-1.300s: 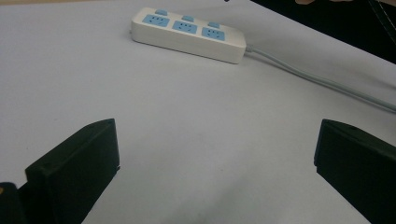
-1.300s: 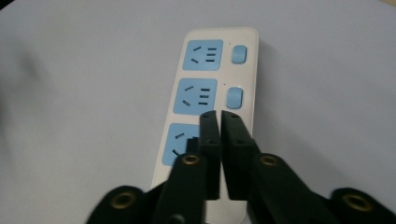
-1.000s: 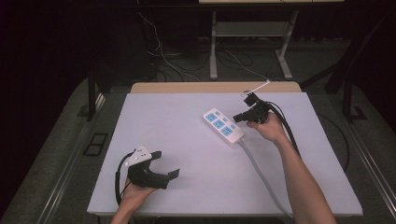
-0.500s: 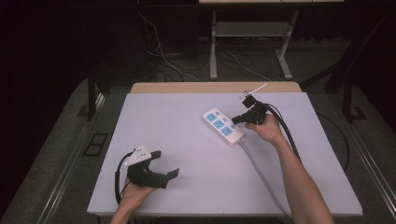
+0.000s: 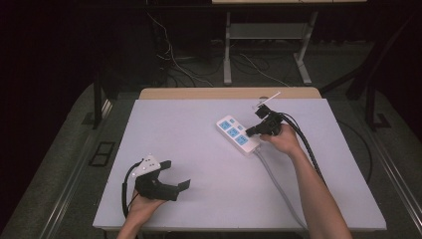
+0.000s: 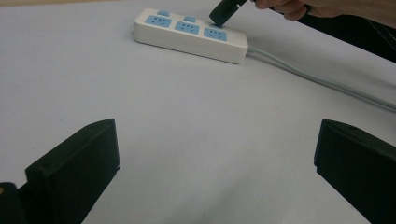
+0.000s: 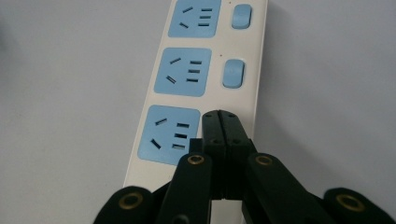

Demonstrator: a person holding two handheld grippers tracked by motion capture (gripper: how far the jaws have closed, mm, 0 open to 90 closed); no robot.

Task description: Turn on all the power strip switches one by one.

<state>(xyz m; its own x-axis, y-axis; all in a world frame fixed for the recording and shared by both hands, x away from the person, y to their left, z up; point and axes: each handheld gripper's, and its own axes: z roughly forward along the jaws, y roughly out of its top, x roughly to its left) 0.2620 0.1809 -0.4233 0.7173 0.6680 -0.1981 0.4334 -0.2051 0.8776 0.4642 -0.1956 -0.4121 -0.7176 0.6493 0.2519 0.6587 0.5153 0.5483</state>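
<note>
Nothing has shifted much since a second ago: both hands sit where they were, the right one only marginally nearer the strip. On the white table (image 5: 209, 164), a white power strip (image 5: 239, 135) with three blue sockets lies right of centre toward the far edge, its grey cable (image 5: 278, 189) trailing back to the near edge. At the near left, the left gripper (image 5: 174, 174) rests low over bare tabletop, jaws spread wide with nothing between them. Over the strip's cable end, the right gripper (image 7: 220, 122) has its jaws pressed together, tips over the spot beside the nearest socket (image 7: 170, 134), where the third blue switch would sit; two switches (image 7: 233, 73) show beyond.
</note>
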